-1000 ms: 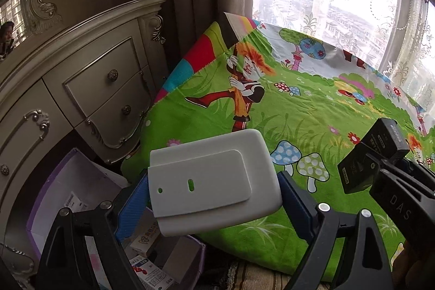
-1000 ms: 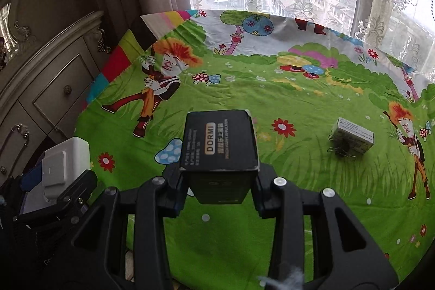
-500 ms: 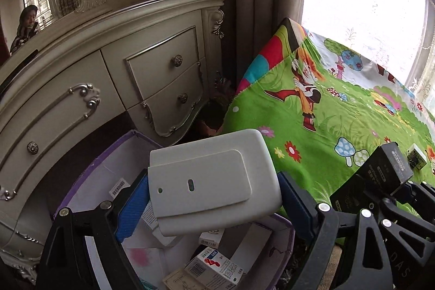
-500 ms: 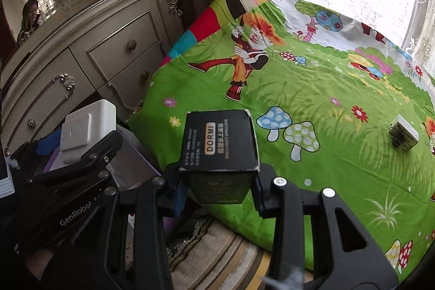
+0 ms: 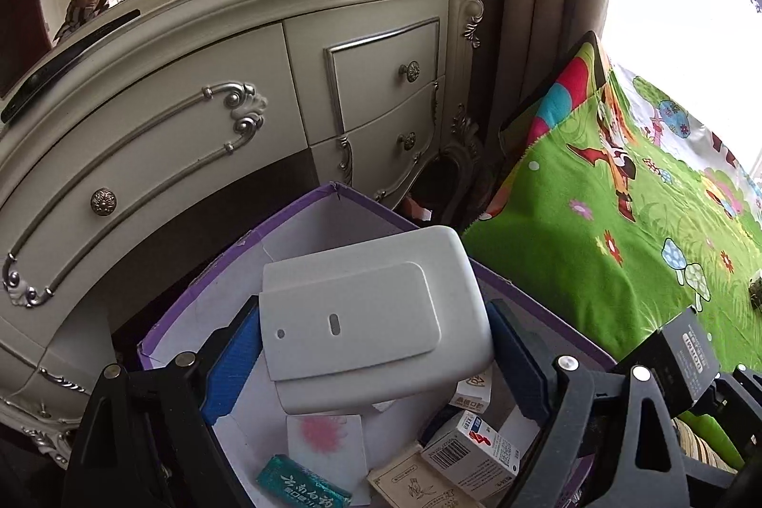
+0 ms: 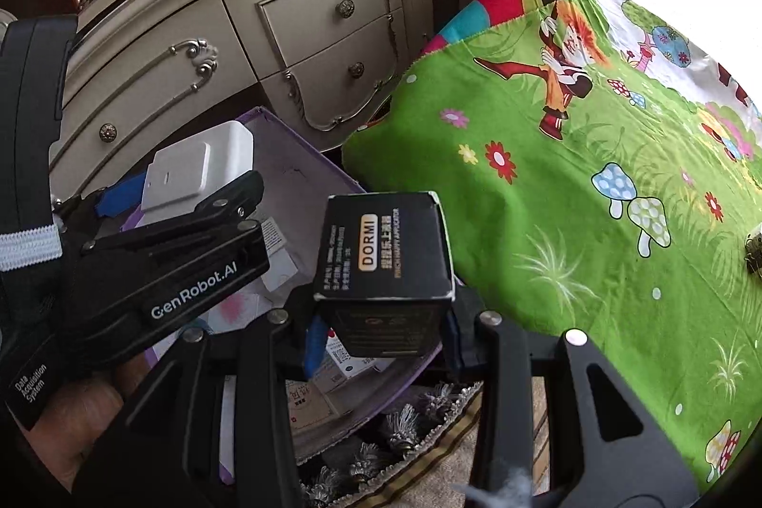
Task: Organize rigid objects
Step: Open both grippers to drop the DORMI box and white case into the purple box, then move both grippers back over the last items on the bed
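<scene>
My left gripper (image 5: pixel 371 336) is shut on a white plastic device (image 5: pixel 371 313) and holds it over the open purple-rimmed box (image 5: pixel 285 222). The box holds several small cartons, among them a white medicine carton (image 5: pixel 471 446) and a teal packet (image 5: pixel 300 484). My right gripper (image 6: pixel 381 317) is shut on a black DORMI box (image 6: pixel 386 251), held above the box's near right edge (image 6: pixel 414 365). The left gripper and its white device (image 6: pixel 200 170) show at the left of the right wrist view. The black box also shows in the left wrist view (image 5: pixel 686 355).
A cream dresser with silver handles (image 5: pixel 238 89) stands behind the box. A bed with a green cartoon sheet (image 6: pixel 595 174) is to the right, with a small object (image 6: pixel 755 251) lying on it. A fringed rug (image 6: pixel 419 436) lies below.
Both grippers have swung left from over the bed to over the purple box, each still holding its object. The dresser and box contents have come into view.
</scene>
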A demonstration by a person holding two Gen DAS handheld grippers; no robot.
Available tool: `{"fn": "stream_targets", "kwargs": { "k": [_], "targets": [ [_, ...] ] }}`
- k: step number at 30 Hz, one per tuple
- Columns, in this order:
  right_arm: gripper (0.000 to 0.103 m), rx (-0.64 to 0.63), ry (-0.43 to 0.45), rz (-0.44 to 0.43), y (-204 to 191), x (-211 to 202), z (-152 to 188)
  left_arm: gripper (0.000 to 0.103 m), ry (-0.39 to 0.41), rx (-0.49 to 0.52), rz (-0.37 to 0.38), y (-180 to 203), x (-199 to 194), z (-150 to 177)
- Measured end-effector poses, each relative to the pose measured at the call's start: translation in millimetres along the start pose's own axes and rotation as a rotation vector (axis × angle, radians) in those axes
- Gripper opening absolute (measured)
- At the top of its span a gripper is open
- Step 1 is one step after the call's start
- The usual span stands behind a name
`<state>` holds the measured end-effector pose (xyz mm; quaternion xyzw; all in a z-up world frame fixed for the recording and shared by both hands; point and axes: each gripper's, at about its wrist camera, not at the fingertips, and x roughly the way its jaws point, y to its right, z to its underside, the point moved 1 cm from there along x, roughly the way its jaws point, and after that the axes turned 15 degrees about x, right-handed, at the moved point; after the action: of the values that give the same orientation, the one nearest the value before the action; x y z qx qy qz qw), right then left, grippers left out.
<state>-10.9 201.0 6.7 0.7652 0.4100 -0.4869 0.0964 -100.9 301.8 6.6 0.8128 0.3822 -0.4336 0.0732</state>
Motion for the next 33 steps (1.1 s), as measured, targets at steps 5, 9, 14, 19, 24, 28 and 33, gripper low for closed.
{"fn": "stream_targets", "kwargs": {
  "k": [5, 9, 14, 19, 24, 28, 33],
  "targets": [
    [0.043, -0.041, -0.048, -0.01, -12.6, 12.1, 10.5, 0.091, -0.018, -0.018, -0.019, -10.9, 5.0, 5.4],
    [0.043, -0.056, -0.072, -0.019, -16.7, 17.6, 13.9, 0.091, -0.032, -0.019, -0.022, -12.9, 8.5, 8.2],
    [0.043, -0.065, -0.1, -0.021, -18.5, 22.4, 16.8, 0.092, -0.048, -0.02, -0.022, -12.7, 13.4, 8.2],
    [0.066, -0.048, -0.1, -0.014, -16.2, 21.9, 15.7, 0.094, -0.066, -0.014, -0.031, -10.6, 16.1, 8.6],
    [0.068, -0.031, -0.097, -0.022, -11.6, 18.5, 13.6, 0.095, -0.062, -0.004, -0.026, -6.6, 13.5, 6.9],
    [0.068, -0.008, -0.083, -0.019, -1.6, 12.9, 10.2, 0.095, -0.047, 0.013, -0.021, 1.4, 8.7, 2.5],
    [0.069, 0.026, -0.051, -0.006, 16.6, 2.7, 2.3, 0.095, -0.024, 0.037, 0.003, 16.0, 0.9, -3.8]
  ]
}}
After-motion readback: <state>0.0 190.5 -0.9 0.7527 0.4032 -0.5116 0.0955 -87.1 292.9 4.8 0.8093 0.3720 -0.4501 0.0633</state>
